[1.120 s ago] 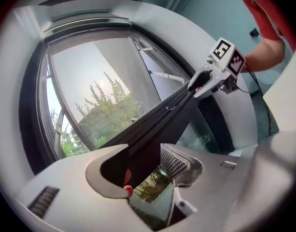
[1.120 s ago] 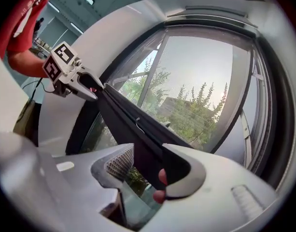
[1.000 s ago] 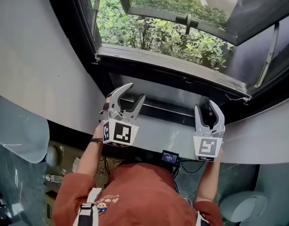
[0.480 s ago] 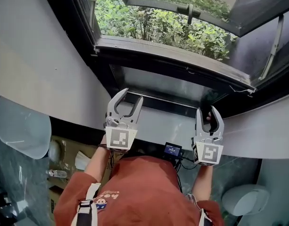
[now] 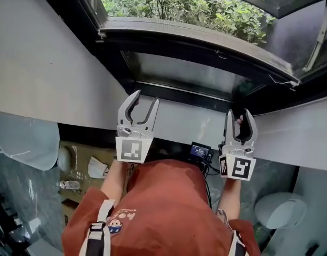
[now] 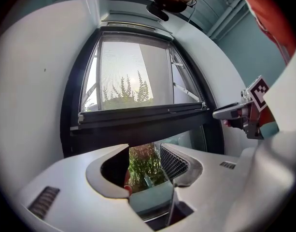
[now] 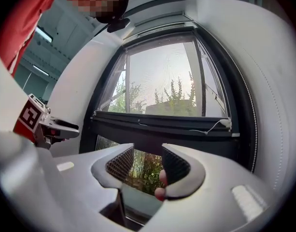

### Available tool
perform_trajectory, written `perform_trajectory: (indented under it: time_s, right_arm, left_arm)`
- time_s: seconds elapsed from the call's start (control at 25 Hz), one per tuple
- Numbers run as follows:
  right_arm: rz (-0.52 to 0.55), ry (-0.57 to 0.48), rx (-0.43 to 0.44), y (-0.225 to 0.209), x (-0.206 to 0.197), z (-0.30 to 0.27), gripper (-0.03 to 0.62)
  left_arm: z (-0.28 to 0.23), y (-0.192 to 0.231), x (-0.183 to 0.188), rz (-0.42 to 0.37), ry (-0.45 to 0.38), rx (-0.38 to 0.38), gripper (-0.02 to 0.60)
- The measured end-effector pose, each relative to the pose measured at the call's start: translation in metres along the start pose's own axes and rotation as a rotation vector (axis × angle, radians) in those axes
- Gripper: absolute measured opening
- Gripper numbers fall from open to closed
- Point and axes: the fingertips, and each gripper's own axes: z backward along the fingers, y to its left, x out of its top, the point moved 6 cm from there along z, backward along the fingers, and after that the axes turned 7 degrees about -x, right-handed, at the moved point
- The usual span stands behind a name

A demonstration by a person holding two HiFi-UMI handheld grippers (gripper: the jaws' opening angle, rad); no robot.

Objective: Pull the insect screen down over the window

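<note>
Insect screen bar (image 6: pixel 138 116) hangs beyond and above your jaws, apart from both. Left gripper (image 5: pixel 146 97), right gripper (image 5: pixel 239 112): jaws spread wide, grasping nothing.

I count two of us, left gripper (image 5: pixel 146 97) and right gripper (image 5: pixel 238 112); one window (image 6: pixel 73 91), one insect screen (image 6: pixel 143 116), one small display (image 5: pixel 199 152).

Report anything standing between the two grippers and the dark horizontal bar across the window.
Nothing visible does. The left gripper and right gripper are both open and empty, apart from the dark horizontal bar, with only open space between. A thin white cord lies at the bar's right end, clear of both.
</note>
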Motion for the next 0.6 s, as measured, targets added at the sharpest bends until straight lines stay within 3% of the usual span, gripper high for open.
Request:
perform_trajectory:
  time_s: [0.44,0.6]
  right_arm:
    - [0.007,0.000,-0.018,-0.0005,-0.0017,0.0014,0.167]
    - [0.015,0.003,-0.021,-0.0005,-0.0027,0.0007,0.148]
  left_arm:
    - [-0.0013,-0.0039,0.0008,-0.004,-0.019,-0.006,0.202]
    - [-0.0012,-0.0031,0.0016,0.001,-0.025,-0.001,0.169]
